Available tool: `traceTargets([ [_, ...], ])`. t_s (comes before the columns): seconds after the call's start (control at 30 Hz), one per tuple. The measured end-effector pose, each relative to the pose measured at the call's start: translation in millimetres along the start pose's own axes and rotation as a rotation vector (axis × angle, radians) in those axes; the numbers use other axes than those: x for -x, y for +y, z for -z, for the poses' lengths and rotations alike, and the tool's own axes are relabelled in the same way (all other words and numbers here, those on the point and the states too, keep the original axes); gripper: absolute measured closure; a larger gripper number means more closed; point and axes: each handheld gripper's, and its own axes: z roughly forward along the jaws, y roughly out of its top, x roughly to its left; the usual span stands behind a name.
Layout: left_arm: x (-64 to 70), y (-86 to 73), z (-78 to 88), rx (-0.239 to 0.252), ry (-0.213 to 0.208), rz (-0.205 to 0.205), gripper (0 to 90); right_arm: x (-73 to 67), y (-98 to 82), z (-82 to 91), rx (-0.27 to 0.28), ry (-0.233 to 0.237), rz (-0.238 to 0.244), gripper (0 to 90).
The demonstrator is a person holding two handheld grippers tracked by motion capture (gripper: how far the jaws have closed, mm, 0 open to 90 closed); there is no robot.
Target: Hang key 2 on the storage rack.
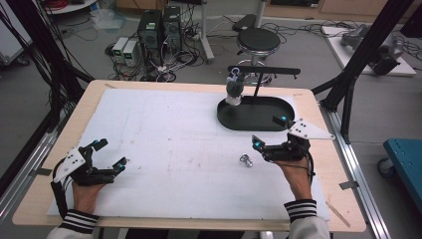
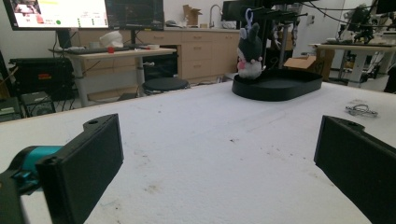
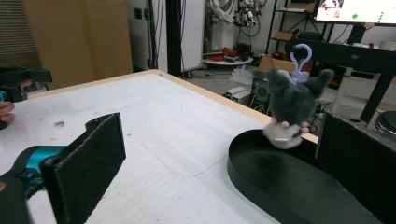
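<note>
A grey plush toy [image 1: 234, 91] with a lilac hook on its head stands upright at the left end of a black oval tray [image 1: 268, 122], under a black hanger bar [image 1: 263, 70]. My right gripper [image 1: 268, 131] is open just in front of the tray, nothing between its jaws. The right gripper view has the plush toy [image 3: 292, 103] and the tray [image 3: 280, 186] close ahead of my right gripper [image 3: 219, 140]. My left gripper [image 1: 107, 154] rests open at the mat's front left, also holding nothing. Far ahead of my left gripper [image 2: 218, 140] stand the plush toy [image 2: 250, 50] and the tray [image 2: 280, 86].
A small metal ring piece [image 1: 246, 160] lies on the white mat [image 1: 174, 129] just left of my right hand; the same metal ring piece [image 2: 358, 110] shows in the left gripper view. A stool [image 1: 258, 41] and computer boxes [image 1: 158, 27] stand beyond the table.
</note>
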Motion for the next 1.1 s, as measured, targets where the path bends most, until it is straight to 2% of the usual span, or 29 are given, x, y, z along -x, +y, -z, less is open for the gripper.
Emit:
traceTargets([
  [0.33,-0.3,0.0,0.1,-0.001,0.0,-0.001,1.8,1.5,-0.7,4.5,-0.015,-0.014,0.005,0.7],
  [0.6,0.7,0.1,-0.5,-0.005,0.026,0.001,1.8,2.3,0.0,2.5,-0.076,0.002,0.026,0.7],
  [0.67,0.3,0.3,-0.8,-0.007,0.043,0.011,1.8,3.1,0.2,1.5,-0.095,0.015,0.022,0.7],
  [0.8,-0.1,0.4,-1.4,-0.012,0.08,0.028,1.8,5.4,0.7,-2.0,-0.141,0.043,0.046,0.7],
  [1.1,0.4,0.3,-1.4,-0.01,0.069,0.024,1.7,8.8,3.3,-14.8,-0.281,0.136,0.127,0.8],
])
